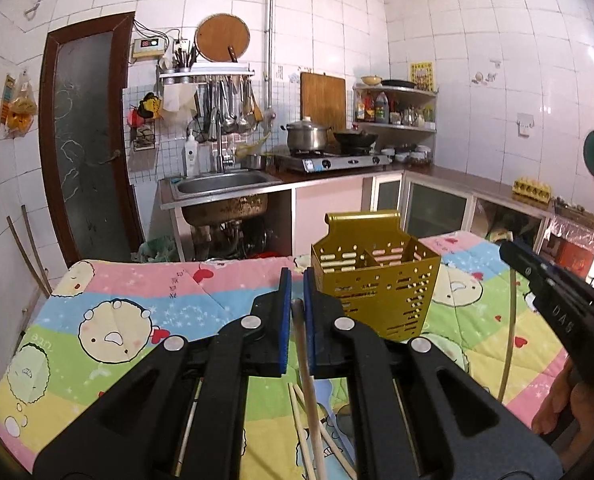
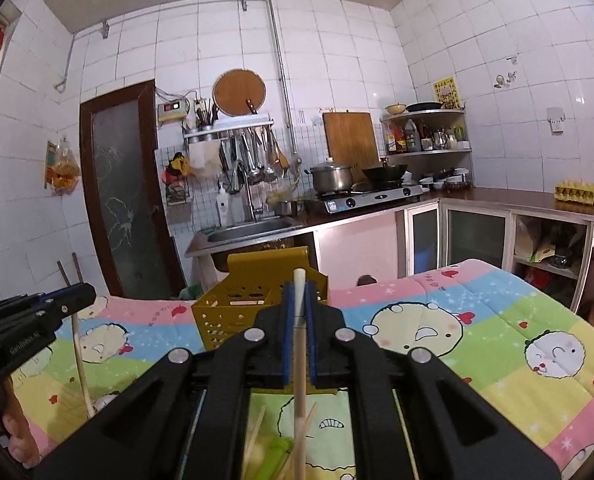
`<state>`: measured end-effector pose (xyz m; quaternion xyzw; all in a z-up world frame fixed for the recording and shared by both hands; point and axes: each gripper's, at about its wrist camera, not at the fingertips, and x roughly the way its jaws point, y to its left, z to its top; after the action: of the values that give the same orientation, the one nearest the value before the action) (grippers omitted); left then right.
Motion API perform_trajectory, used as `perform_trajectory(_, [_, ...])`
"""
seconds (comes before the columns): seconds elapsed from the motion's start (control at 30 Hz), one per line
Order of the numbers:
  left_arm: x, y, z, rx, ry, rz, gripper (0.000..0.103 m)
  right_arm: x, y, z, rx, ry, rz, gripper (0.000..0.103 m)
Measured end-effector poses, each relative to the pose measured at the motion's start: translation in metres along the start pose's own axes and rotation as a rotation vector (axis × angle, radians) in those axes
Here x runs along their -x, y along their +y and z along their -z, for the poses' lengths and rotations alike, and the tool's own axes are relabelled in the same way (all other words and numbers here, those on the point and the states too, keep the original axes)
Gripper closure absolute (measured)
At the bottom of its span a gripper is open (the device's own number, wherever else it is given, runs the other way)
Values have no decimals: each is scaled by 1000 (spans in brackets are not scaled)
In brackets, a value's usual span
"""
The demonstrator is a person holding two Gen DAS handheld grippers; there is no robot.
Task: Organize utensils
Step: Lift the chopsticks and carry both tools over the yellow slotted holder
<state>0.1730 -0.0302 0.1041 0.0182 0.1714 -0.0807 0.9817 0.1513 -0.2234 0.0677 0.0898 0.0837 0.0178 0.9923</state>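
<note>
A gold perforated utensil holder point(image 1: 377, 280) with two compartments stands on the cartoon-print cloth; it also shows in the right wrist view point(image 2: 233, 312). My left gripper point(image 1: 297, 284) is shut on a wooden chopstick point(image 1: 307, 380), held upright just left of the holder. My right gripper point(image 2: 299, 294) is shut on another wooden chopstick point(image 2: 299, 360), whose tip stands above the holder's near rim. Each gripper shows in the other's view: the right one point(image 1: 553, 292) and the left one point(image 2: 37, 316), each with its stick hanging below.
More chopsticks point(image 1: 329, 440) lie on the cloth below my left gripper, and chopsticks with a green utensil point(image 2: 273, 456) lie below the right. The cloth-covered table point(image 1: 117, 320) ends before a sink point(image 1: 221, 184), stove and counter.
</note>
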Motion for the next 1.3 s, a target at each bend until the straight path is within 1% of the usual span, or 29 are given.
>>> perform_trajectory(0.13, [4, 0, -3, 2, -19, 6, 98, 3, -1, -1, -1, -26, -6, 97])
perform_trajectory(0.33, [2, -2, -6, 9, -8, 28, 99, 3, -1, -2, 8, -54, -6, 97])
perform_trajectory(0.9, [11, -4, -18, 5, -21, 61, 99, -8, -6, -7, -2, -98, -5, 97])
perform_trajectory(1.3, [10, -8, -32, -1, -42, 82, 99, -16, -7, -27, 3, -127, -3, 97])
